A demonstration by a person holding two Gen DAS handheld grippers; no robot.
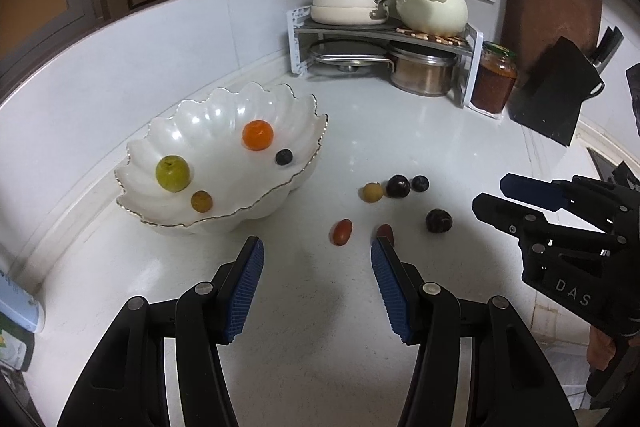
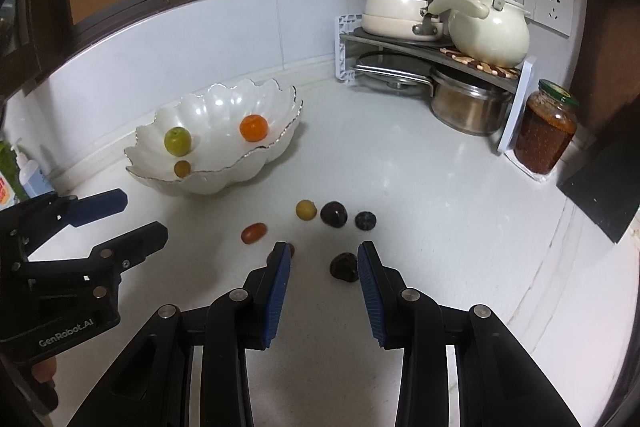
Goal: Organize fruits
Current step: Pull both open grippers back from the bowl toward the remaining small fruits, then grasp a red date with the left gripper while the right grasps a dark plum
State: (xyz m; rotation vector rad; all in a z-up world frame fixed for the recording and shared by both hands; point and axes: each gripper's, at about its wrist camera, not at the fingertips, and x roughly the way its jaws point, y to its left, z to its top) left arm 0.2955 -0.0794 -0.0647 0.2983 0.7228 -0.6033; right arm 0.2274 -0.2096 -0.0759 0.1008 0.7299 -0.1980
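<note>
Glossy scalloped white bowl set on smooth counter, small round fruits scattered beside bowl, left gripper spread, right gripper spread, nothing pinched

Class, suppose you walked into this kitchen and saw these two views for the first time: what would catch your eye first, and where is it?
The white scalloped bowl at the left of the countertop stands out, with a bright orange fruit and a green fruit inside. Next come the small fruits loose on the counter right of it, such as a red oval one and a dark plum. The left gripper and right gripper hang open above them.
</note>
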